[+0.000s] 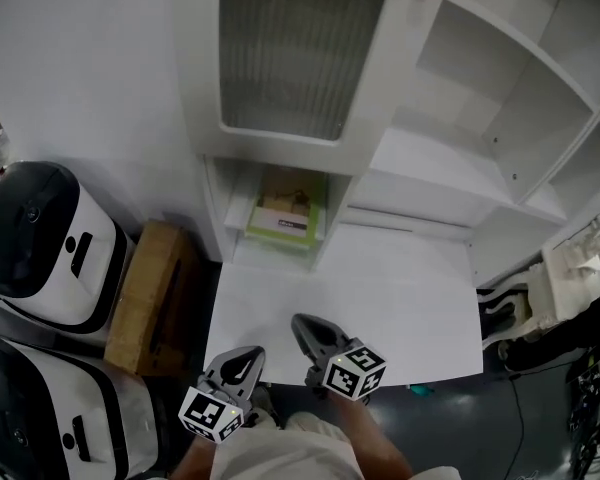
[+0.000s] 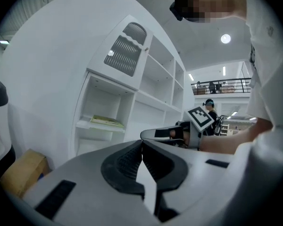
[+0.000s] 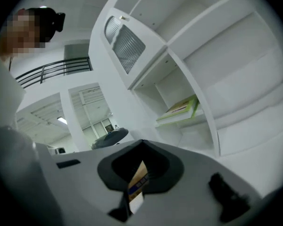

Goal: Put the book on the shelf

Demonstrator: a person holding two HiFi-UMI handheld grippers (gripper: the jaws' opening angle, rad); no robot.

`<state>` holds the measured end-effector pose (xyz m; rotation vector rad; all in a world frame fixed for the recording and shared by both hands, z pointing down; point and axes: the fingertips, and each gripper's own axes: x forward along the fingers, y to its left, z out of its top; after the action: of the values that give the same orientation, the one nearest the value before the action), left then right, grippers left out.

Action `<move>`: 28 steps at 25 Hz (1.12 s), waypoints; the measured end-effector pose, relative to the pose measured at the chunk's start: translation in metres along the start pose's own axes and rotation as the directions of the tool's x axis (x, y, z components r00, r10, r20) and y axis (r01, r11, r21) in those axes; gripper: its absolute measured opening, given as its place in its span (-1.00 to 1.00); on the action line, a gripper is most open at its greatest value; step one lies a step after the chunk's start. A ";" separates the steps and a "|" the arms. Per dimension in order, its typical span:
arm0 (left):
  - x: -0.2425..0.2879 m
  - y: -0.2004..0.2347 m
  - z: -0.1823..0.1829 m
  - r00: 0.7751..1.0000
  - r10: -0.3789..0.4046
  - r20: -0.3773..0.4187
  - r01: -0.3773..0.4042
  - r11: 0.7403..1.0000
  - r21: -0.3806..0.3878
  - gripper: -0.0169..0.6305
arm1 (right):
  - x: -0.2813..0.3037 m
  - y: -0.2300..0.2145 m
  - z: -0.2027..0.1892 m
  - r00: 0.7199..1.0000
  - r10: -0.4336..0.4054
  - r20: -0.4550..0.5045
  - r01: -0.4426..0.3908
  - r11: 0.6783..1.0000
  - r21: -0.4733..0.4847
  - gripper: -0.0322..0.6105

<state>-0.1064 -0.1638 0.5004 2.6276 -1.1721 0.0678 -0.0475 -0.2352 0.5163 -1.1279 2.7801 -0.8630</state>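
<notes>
I see the green-edged paperback book [image 1: 288, 213] flat on the white lower shelf [image 1: 238, 208], long axis toward 12 o'clock. The left tool [image 1: 248, 358] and right tool [image 1: 302, 325] are both closed and empty.

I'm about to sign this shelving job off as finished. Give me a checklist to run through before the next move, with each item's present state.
1. Book lying on the shelf: ok, flat in the low compartment under the door.
2. Book's front edge fully inside that compartment: cannot tell.
3. Left gripper empty: ok, jaws together on nothing.
4. Right gripper empty: ok, jaws together on nothing.
5. Both grippers clear of the shelf: ok, they sit at the near edge of the white ledge.
</notes>
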 end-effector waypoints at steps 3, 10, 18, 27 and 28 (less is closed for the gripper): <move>0.000 -0.028 -0.002 1.000 -0.006 -0.005 0.006 1.000 0.006 -0.92 | -0.035 0.010 -0.006 1.000 -0.022 0.003 0.022 0.995 -0.099 -0.86; 0.004 -0.109 -0.015 0.999 -0.035 -0.024 0.035 0.999 0.008 -0.92 | -0.120 0.027 -0.023 0.999 -0.051 -0.009 0.047 0.969 -0.242 -0.86; -0.011 -0.185 -0.039 1.000 -0.027 -0.015 0.026 1.000 -0.006 -0.92 | -0.207 0.055 -0.058 0.998 -0.065 -0.016 0.054 0.920 -0.388 -0.86; -0.072 -0.222 -0.058 0.999 0.043 0.002 -0.043 0.999 0.013 -0.92 | -0.266 0.085 -0.105 0.998 -0.037 -0.053 0.010 0.901 -0.434 -0.86; -0.081 -0.225 -0.061 0.999 0.054 -0.003 -0.054 0.998 0.014 -0.92 | -0.271 0.093 -0.110 0.998 -0.027 -0.058 -0.001 0.897 -0.443 -0.86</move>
<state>0.0088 0.0538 0.4980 2.6072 -1.2458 0.0913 0.0695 0.0486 0.5136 -1.1813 3.1197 -0.2620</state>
